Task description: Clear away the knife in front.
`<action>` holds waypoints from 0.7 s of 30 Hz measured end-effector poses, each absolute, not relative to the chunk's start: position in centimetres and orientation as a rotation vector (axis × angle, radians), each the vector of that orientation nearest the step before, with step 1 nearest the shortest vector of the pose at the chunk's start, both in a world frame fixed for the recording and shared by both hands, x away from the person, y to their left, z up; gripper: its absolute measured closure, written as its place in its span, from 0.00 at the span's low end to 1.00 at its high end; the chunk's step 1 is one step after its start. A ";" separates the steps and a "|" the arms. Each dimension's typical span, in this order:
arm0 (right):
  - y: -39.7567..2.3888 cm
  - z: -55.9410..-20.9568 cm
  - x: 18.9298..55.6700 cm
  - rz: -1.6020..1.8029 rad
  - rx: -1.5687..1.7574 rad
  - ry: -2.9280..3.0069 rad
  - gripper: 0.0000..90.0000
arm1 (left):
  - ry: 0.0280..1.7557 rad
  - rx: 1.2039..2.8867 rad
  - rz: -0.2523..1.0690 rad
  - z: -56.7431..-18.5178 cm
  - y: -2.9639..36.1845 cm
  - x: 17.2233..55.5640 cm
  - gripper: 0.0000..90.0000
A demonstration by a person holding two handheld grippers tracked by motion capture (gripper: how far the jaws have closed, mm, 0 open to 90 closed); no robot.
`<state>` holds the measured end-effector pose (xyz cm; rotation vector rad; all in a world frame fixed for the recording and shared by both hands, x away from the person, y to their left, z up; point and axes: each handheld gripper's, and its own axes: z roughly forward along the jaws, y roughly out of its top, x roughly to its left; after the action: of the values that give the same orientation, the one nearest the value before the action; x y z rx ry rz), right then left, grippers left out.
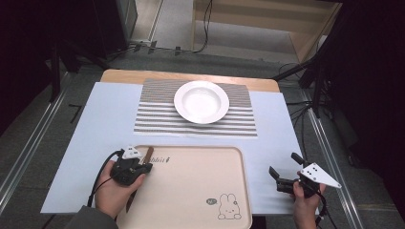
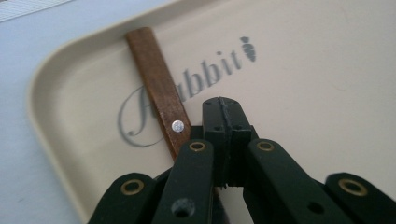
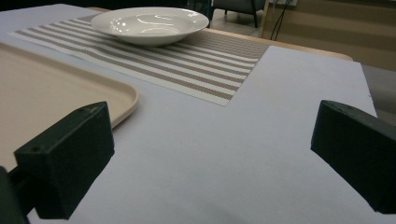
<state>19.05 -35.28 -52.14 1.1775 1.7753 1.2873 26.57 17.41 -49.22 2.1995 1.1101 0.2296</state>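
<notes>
A wooden handle with a silver rivet lies on the beige tray, along the tray's left side, its far end resting up on the rim near the far left corner. In the high view a thin dark length carries on toward the person below the left hand; whether it is a blade or something else is too small to tell. The left gripper sits just beside the handle, its jaws pressed together with nothing seen between them. In the left gripper view the gripper's own black links cover the handle's near part, and the handle crosses the printed word "Rabbit", hiding its first letters (a small carrot mark follows the word).

A rabbit drawing marks the tray's near right corner. Beyond the tray lies a striped placemat with a white bowl-shaped plate on it, both on the pale blue table cover.

The right gripper is held over bare table cover to the right of the tray, well apart from the handle, jaws spread wide and holding nothing. The right hand is cut off by the bottom edge of the high view.
</notes>
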 end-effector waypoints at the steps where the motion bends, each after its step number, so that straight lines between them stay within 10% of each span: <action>1: -35.3 -52.1 19.1 1.286 1.178 1.776 0.00 | 1.111 2.198 0.223 -49.2 17.7 26.6 0.99; 21: -35.2 -52.2 19.1 1.279 1.180 1.776 0.00 | 1.141 2.114 0.204 -49.3 20.5 26.6 0.99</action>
<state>19.06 -35.21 -52.16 1.1804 1.7759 1.2787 26.58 20.54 -49.32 2.1136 1.1410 0.2042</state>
